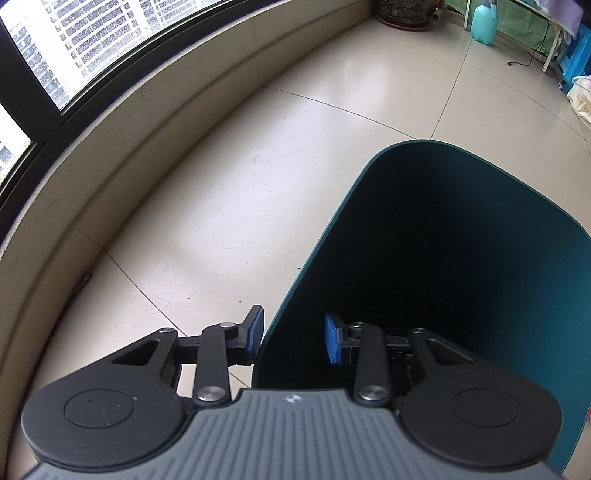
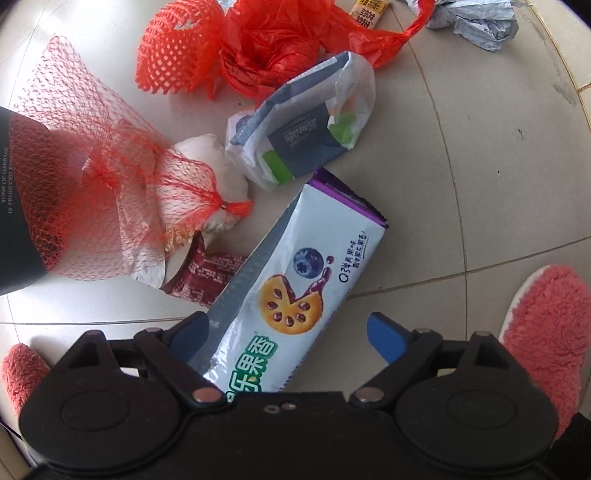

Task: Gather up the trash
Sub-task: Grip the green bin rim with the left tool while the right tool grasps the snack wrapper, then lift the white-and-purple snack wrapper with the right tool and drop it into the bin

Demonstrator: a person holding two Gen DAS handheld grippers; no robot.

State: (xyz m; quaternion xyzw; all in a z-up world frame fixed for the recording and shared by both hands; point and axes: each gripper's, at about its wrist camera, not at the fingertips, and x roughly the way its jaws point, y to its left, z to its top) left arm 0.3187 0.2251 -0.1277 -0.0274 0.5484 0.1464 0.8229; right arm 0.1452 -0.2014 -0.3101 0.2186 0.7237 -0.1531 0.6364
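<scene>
trash is lying all over the pale tiled floor [image 2: 461, 192], and it looks like almost none of it is picked up yet. the long white and purple blueberry biscuit wrapper [image 2: 291, 288] is lying right under the right tool [image 2: 284, 336], sitting between its two blue fingers [image 2: 386, 336]. the right tool is pointing down with its jaws spread wide; the left finger looks like it is just touching the wrapper's edge, but the other one is not pressing on it, so it is not holding it yet. near it are lying a white and grey plastic snack bag [image 2: 306, 136], a thin red net bag [image 2: 96, 162], a white crumpled lump [image 2: 210, 158], a small dark red wrapper [image 2: 207, 273], a red foam net sleeve [image 2: 173, 48], a crumpled red plastic bag [image 2: 273, 48] and a scrunched grey paper ball [image 2: 476, 22].

the left tool [image 1: 293, 338] is sitting over the thin edge of a dark teal plastic bin [image 1: 461, 258]. one blue finger [image 1: 255, 332] is touching the outside of the wall and the other is inside with a small gap, so i think it is closing on the bin wall but not squeezing it yet. the inside of the bin is dark, so i cannot tell if any trash is in there.

two fluffy pink slippers [image 2: 546, 332] are showing beside the right tool. i think the next job is squeezing the biscuit wrapper, then all the other bits are waiting.
</scene>
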